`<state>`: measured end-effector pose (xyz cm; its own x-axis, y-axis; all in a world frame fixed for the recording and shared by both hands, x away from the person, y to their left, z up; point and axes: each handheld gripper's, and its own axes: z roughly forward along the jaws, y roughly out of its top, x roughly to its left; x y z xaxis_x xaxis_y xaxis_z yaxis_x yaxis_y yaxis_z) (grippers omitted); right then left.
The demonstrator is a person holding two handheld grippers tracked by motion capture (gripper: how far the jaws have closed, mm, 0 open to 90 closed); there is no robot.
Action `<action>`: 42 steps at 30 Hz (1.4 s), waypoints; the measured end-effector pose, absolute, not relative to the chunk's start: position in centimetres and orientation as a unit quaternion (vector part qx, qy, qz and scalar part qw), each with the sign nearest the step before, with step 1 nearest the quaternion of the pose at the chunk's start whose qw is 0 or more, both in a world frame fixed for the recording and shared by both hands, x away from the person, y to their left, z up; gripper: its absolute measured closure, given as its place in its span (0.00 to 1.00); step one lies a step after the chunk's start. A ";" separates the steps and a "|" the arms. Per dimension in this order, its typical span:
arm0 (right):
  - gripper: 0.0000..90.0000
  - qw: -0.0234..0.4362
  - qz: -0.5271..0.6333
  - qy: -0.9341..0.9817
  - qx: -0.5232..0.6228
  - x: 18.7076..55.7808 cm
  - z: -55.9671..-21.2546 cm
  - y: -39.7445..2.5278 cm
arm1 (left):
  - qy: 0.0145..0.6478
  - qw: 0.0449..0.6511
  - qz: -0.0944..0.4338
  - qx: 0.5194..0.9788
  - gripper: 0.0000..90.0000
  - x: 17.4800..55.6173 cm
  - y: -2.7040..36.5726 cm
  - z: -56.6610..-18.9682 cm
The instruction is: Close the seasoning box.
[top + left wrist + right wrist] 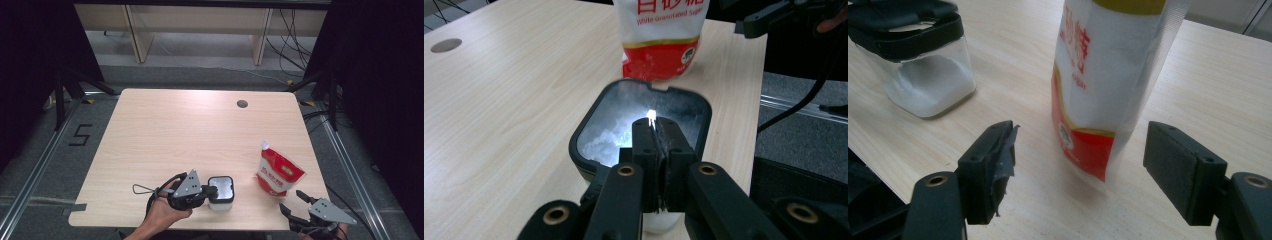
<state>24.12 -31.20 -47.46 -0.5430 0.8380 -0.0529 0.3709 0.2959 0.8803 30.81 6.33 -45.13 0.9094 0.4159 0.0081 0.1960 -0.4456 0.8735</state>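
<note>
High view first: my left tongs sit at the near edge of the pale wooden counter, pinched shut on the rim of the small clear plastic jar with a black square collar. My right tongs hang at the counter's near right corner, spread wide and holding nothing, pointed at the red and white stand-up pouch of white granulated sugar, which stands just beyond them and to the right of the jar, apart from it.

In the left gripper view the two jaws meet on the near edge of the jar's open mouth, and the inside looks frosted with white grains. The right gripper view shows a low bank of white powder at the jar's bottom, so I judge it light, rigid and smooth-walled. A rim pinch should steady it but could let it swivel if I tug.

The pouch is the thing to mind. In the right gripper view it stands upright between my open jaws, not touched by either. Its film looks glossy and thin; I expect it to be soft and slippery, the sugar shifting inside and the weight sitting low. Squeezing the full belly would likely bulge it and let it slide. I would take it high, across the flatter upper part under the spout corner, firmly enough that the film cannot creep.
</note>
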 end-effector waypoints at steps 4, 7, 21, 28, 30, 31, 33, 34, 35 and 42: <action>0.33 0.254 0.442 0.755 0.412 23.9 -47.5 -31.0 | 0.182 0.494 0.113 0.842 0.96 30.8 6.3 -45.1; 0.33 0.265 0.444 0.758 0.398 24.1 -47.5 -31.1 | 0.183 0.503 0.110 0.838 0.91 30.9 6.5 -45.0; 0.33 0.257 0.442 0.760 0.400 24.1 -47.5 -31.1 | 0.229 0.523 0.121 0.812 0.44 30.6 11.2 -44.4; 0.32 0.248 0.444 0.756 0.413 23.8 -47.5 -30.7 | 0.263 0.517 0.117 0.806 0.37 29.8 13.0 -45.6; 0.32 0.247 0.443 0.755 0.416 23.8 -47.5 -30.7 | 0.262 0.518 0.116 0.806 0.37 29.7 13.4 -45.7; 0.32 0.267 0.442 0.762 0.390 24.2 -47.5 -31.1 | 0.270 0.518 0.117 0.803 0.37 29.5 13.5 -45.8; 0.32 0.253 0.445 0.763 0.395 24.1 -47.6 -30.9 | 0.272 0.513 0.118 0.805 0.35 29.3 13.9 -46.1; 0.32 0.253 0.445 0.763 0.394 24.2 -47.6 -30.9 | 0.277 0.510 0.118 0.806 0.34 29.2 14.0 -46.2; 0.31 0.251 0.445 0.761 0.401 24.1 -47.6 -30.9 | 0.269 0.506 0.121 0.811 0.33 29.2 14.2 -46.4; 0.27 0.250 0.441 0.759 0.409 24.0 -47.6 -30.7 | 0.268 0.487 0.117 0.823 0.28 28.4 14.8 -47.8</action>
<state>24.01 -30.68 -47.64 -0.5397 0.8416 -0.0179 0.4007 0.2756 0.8737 28.45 14.80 -47.80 0.8293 0.5545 -0.0686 0.3275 -0.3830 0.8637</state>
